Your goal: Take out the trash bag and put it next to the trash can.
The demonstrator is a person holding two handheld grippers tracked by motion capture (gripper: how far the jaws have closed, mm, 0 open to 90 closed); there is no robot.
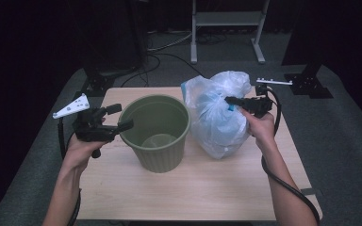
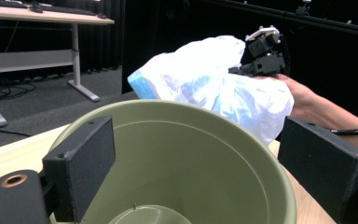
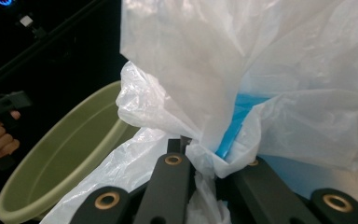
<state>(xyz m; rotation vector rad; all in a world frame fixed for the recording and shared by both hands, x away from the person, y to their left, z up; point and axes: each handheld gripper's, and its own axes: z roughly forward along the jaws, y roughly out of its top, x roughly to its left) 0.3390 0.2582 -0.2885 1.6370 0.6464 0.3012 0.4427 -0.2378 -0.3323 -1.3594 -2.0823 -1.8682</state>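
Observation:
An olive-green plastic bin stands upright in the middle of the wooden table. My left gripper is open at the bin's left rim, one jaw on each side of the rim, not touching it. A tied white plastic bag with something blue inside stands just right of the bin, its bottom on the table. My right gripper is shut on the bag's gathered top, with crumpled film pinched between the jaws. The bag rises behind the bin's far rim, and the bin lies left of the bag.
The front half of the table is bare wood. Beyond the far edge are a white desk frame, black stands and cables on a grey floor. Black curtains surround the area.

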